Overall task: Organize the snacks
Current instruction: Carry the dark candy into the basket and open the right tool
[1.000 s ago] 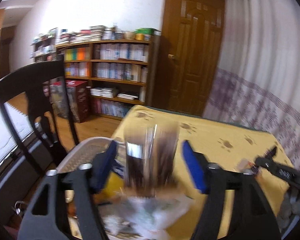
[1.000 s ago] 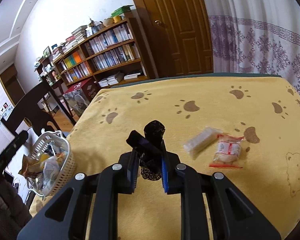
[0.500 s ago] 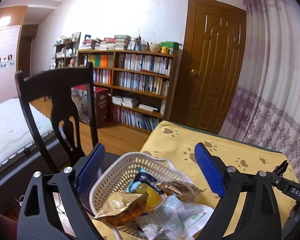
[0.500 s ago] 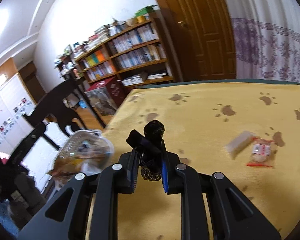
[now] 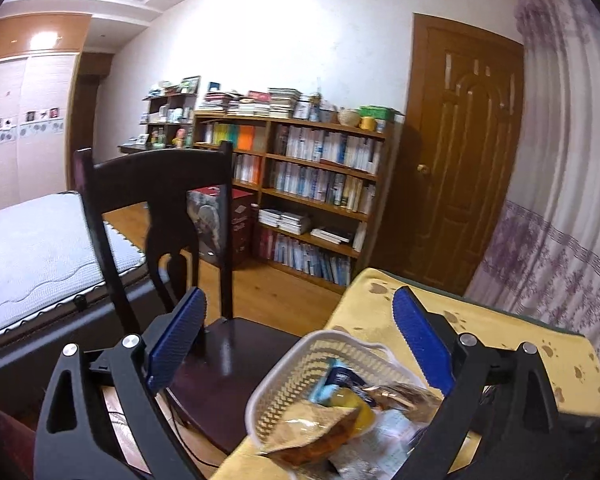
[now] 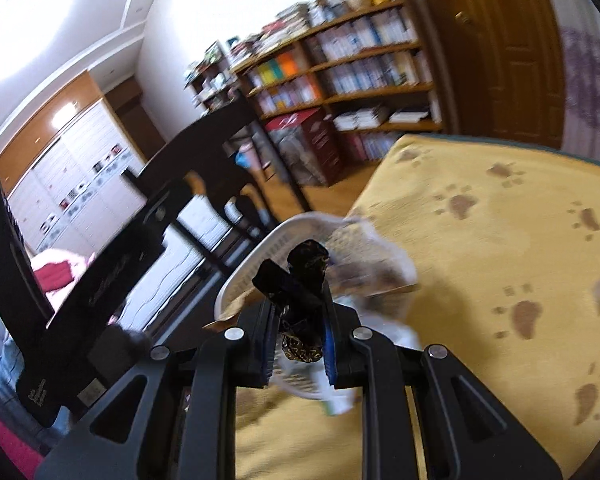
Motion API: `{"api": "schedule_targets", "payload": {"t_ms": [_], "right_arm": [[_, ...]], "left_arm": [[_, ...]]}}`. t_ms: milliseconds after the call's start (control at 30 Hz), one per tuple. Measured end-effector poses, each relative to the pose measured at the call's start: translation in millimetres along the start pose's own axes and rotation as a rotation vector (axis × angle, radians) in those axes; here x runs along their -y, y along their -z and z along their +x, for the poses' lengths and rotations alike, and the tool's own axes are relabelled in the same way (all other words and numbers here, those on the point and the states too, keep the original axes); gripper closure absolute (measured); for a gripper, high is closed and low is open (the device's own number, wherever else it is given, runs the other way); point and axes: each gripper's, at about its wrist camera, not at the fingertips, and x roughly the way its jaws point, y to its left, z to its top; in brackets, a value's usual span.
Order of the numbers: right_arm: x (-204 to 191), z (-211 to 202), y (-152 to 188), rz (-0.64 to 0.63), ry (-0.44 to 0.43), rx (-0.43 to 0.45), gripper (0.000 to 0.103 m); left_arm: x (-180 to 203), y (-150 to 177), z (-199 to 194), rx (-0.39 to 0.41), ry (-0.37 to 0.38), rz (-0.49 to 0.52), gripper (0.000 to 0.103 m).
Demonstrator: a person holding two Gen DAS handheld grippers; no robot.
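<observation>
Right tool clamped on dark snack packet above white basket, left tool spread wide, empty

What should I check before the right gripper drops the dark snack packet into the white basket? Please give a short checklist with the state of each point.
1. Grip on the dark snack packet: ok, the right gripper is shut on it, with the packet standing up between the blue pads.
2. Packet above the white basket: cannot tell; the basket lies just beyond the fingertips, but the view is blurred.
3. Room in the basket: ok; the left wrist view shows wrappers piled at its near end, with the far part bare.
4. Left gripper out of the way: ok, open and holding nothing.
5. Basket on the yellow tablecloth: not ok, it sits at the table edge next to the chair.
</observation>
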Motion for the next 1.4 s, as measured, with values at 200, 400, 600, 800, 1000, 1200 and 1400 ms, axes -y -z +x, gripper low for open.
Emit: {"api": "schedule_targets", "payload": {"t_ms": [200, 400, 600, 800, 1000, 1200, 1400], "right_arm": [[-18.7, 38.1, 1.5, -0.054, 0.077, -0.040, 0.069], [3.1, 27.4, -2.4, -0.045, 0.184, 0.012, 0.064], [22.0, 8.8, -0.2, -0.005, 0.185, 0.039, 0.064], [20.0, 0.6, 9.4, -0.005, 0.162, 0.041, 0.064], [25.5, -5.4, 18.8, 0.012, 0.157, 0.045, 0.064], [38.6, -10.3, 27.3, 0.029, 0.180, 0.054, 0.064], [60.4, -21.3, 35.1, 0.061, 0.229, 0.071, 0.061]], "left_arm": [[-6.8, 0.0, -0.6, -0.004, 0.016, -0.020, 0.007], [-7.5, -2.4, 1.2, -0.004, 0.029, -0.019, 0.007], [4.7, -1.2, -0.6, -0.006, 0.037, 0.007, 0.007], [11.8, -1.3, -5.1, 0.004, 0.053, 0.026, 0.007], [15.8, 0.1, -8.9, 0.012, 0.061, 0.029, 0.007], [28.1, 2.7, -13.3, 0.019, 0.078, 0.058, 0.007], [41.3, 4.6, -19.8, 0.029, 0.096, 0.085, 0.006]]}}
